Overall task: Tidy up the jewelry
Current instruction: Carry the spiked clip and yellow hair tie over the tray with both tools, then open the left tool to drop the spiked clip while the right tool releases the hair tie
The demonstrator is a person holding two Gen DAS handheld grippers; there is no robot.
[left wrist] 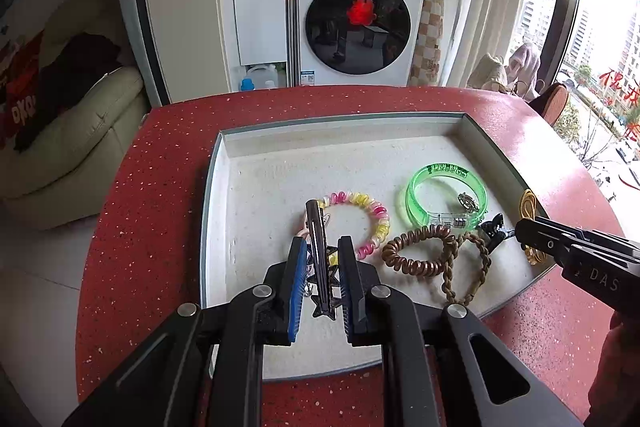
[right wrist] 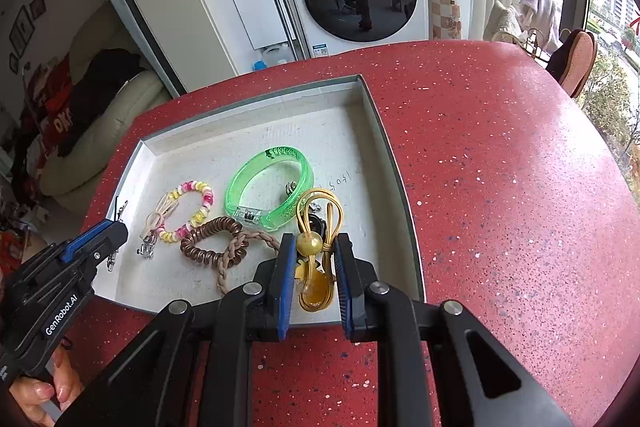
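A shallow white tray point(left wrist: 248, 187) on the red table holds a green bangle point(left wrist: 446, 197), a pink-yellow coil band point(left wrist: 360, 223), a brown coil band point(left wrist: 416, 253) and a braided tie point(left wrist: 466, 267). My left gripper point(left wrist: 322, 253) is open around a dark metal hair clip point(left wrist: 318, 255) that lies in the tray. My right gripper point(right wrist: 310, 255) is open around a yellow beaded hair tie point(right wrist: 320, 223) at the tray's near right corner. The same tray point(right wrist: 168, 155), bangle point(right wrist: 268, 187) and bands show in the right wrist view.
The red speckled table point(right wrist: 500, 167) extends to the right of the tray. A washing machine point(left wrist: 360, 11) and a mop stand behind the table. A beige sofa point(left wrist: 80, 131) is at the left, a window at the right.
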